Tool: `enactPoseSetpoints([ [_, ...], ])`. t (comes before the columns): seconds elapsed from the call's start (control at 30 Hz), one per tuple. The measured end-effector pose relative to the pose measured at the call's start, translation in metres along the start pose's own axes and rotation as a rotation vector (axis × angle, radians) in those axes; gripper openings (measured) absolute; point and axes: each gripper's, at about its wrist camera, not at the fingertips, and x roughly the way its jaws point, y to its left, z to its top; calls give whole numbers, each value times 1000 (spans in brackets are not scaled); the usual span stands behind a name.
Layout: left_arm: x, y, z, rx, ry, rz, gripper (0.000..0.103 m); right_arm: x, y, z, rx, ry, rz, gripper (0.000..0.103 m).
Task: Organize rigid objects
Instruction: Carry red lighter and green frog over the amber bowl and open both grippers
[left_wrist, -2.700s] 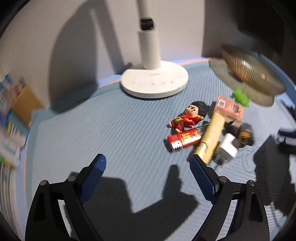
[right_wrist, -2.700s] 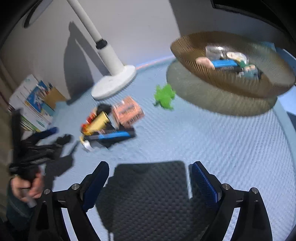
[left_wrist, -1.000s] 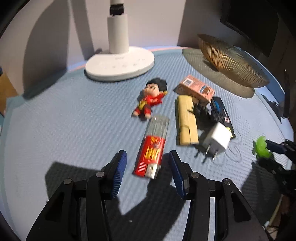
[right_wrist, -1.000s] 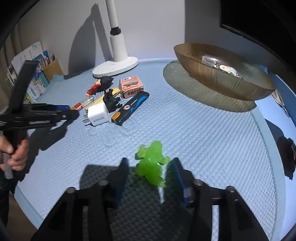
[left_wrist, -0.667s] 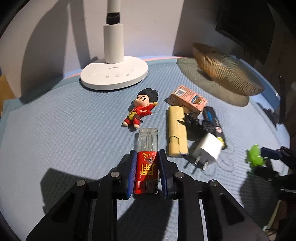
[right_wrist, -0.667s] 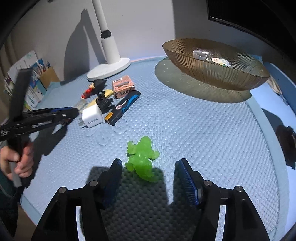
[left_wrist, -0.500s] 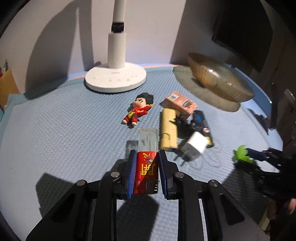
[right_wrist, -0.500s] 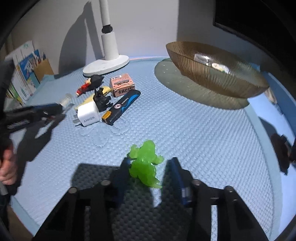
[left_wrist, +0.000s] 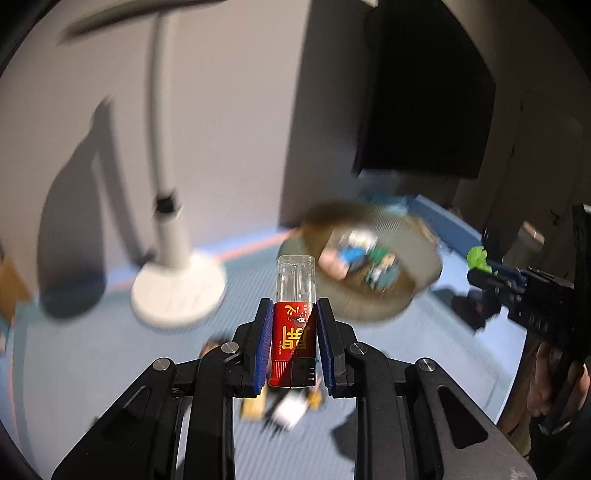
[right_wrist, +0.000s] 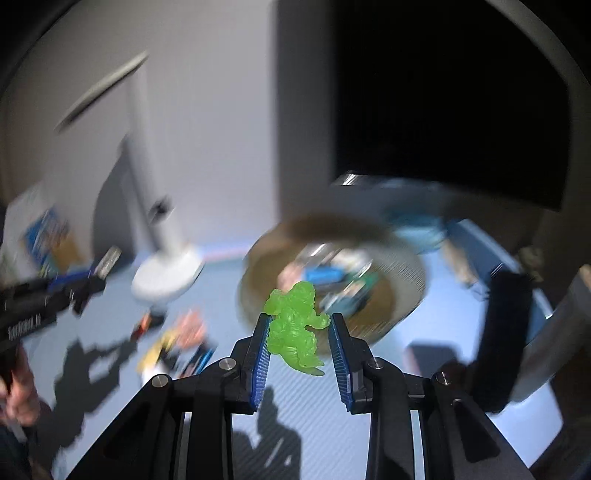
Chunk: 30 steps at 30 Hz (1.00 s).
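Observation:
In the left wrist view my left gripper (left_wrist: 293, 306) is shut on a red lighter (left_wrist: 293, 332) with a clear top, held up above the blue mat. In the right wrist view a translucent green toy figure (right_wrist: 295, 325) hangs between the blue pads of my right gripper (right_wrist: 300, 319); its jaws are closing on the figure and both are off the mat. A brown ribbed bowl (left_wrist: 421, 254) (right_wrist: 406, 266) with several small items inside lies ahead of both grippers. Each view shows the other gripper: the right one (left_wrist: 480, 271) with the green toy (left_wrist: 477, 256), the left one (right_wrist: 92, 282) with the lighter (right_wrist: 109, 266).
A white lamp base (left_wrist: 177, 291) (right_wrist: 166, 275) stands at the back left of the mat. A blurred pile of small objects (right_wrist: 177, 339) (left_wrist: 284, 410) lies below the grippers. A hand (right_wrist: 14, 391) holds the left gripper. A dark screen hangs behind the bowl.
Both grippers have closed on their objects and risen from the mat, the left with the lighter, the right with the green toy. Both views now face the bowl.

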Motion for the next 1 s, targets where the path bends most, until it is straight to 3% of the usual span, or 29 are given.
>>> enactPoseSetpoints([
  [0.1, 32, -22, 34, 8, 3, -27, 20, 16, -26, 32, 64, 13, -48, 30],
  [0.2, 78, -40, 49, 2, 59, -67, 20, 51, -44, 46, 105, 98, -85, 30],
  [0.37, 144, -61, 43, 0, 175, -115, 20, 110, -67, 33, 177, 267, -84, 30],
  [0.53, 173, -71, 34, 5, 225, -134, 20, 129, -81, 24, 202, 315, -132, 30],
  [0.6, 174, -76, 34, 7, 226, -152, 21, 133, -88, 23, 222, 326, -157, 32],
  [0.63, 173, -76, 35, 1, 223, -162, 28, 135, -91, 24, 238, 330, -155, 36],
  [0.67, 169, -76, 36, -5, 220, -163, 40, 133, -94, 24, 268, 327, -137, 42],
  [0.7, 165, -75, 38, -8, 214, -153, 60, 128, -97, 25, 290, 309, -113, 44],
  [0.73, 156, -72, 40, -12, 184, -138, 71, 120, -97, 26, 304, 282, -101, 45],
  [0.8, 129, -62, 45, -21, 105, -111, 71, 105, -98, 32, 304, 230, -98, 47],
  [0.87, 106, -48, 48, -44, 76, -108, 71, 86, -94, 37, 289, 185, -116, 55],
  [1.0, 44, -4, 40, -127, -5, -64, 76, 57, -79, 40, 260, 137, -85, 56],
])
